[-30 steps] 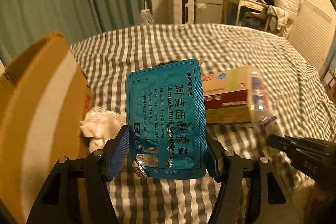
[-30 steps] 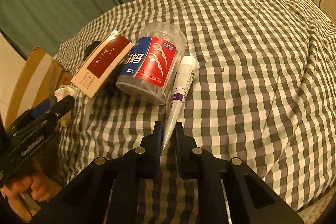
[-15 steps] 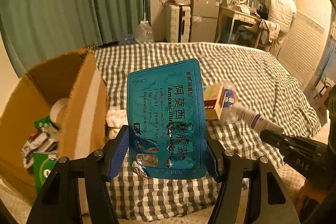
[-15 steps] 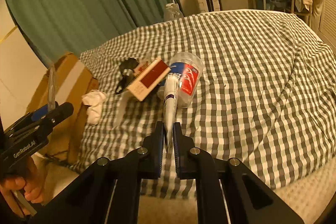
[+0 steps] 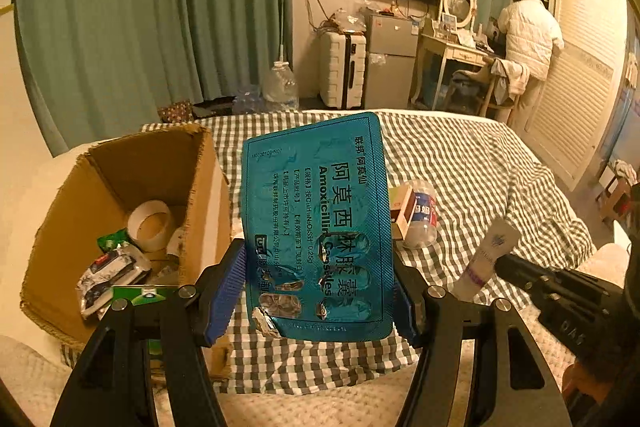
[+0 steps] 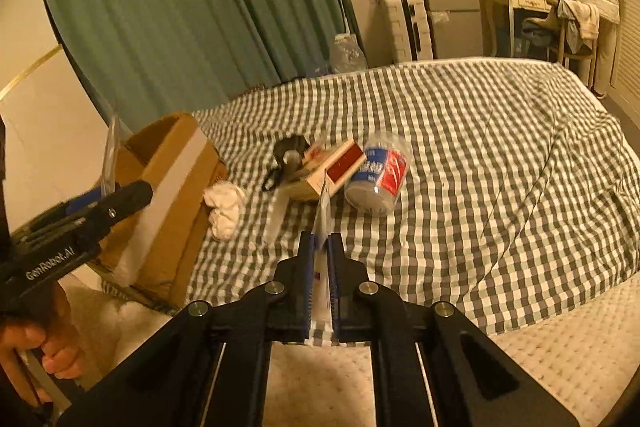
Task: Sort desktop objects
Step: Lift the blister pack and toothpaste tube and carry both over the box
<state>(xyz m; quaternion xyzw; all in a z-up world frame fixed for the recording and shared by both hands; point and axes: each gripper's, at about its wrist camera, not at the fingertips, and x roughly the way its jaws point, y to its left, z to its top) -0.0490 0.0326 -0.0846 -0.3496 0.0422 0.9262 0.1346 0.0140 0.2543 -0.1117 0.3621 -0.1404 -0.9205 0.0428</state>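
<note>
My left gripper [image 5: 320,291] is shut on a teal amoxicillin blister pack [image 5: 316,223], held upright in the air to the right of an open cardboard box [image 5: 120,199]. My right gripper [image 6: 320,247] is shut on a white cream tube [image 6: 323,219], lifted off the bed; the tube also shows in the left wrist view [image 5: 486,259]. On the checked bedspread [image 6: 480,155] lie a red-and-cream carton [image 6: 328,175], a clear floss-pick jar [image 6: 378,179], a crumpled white tissue [image 6: 224,205] and a dark object [image 6: 288,155].
The box holds a tape roll [image 5: 150,225], a foil packet [image 5: 108,271] and a green packet [image 5: 140,297]. It stands on the floor at the bed's left corner [image 6: 160,195]. A person in white [image 5: 528,39] stands at a desk far right. Pale carpet [image 6: 520,339] lies below.
Both grippers have pulled back and risen from the bed. The right gripper lifted the tube off the bedspread. The left gripper swung left, so the box's inside shows.
</note>
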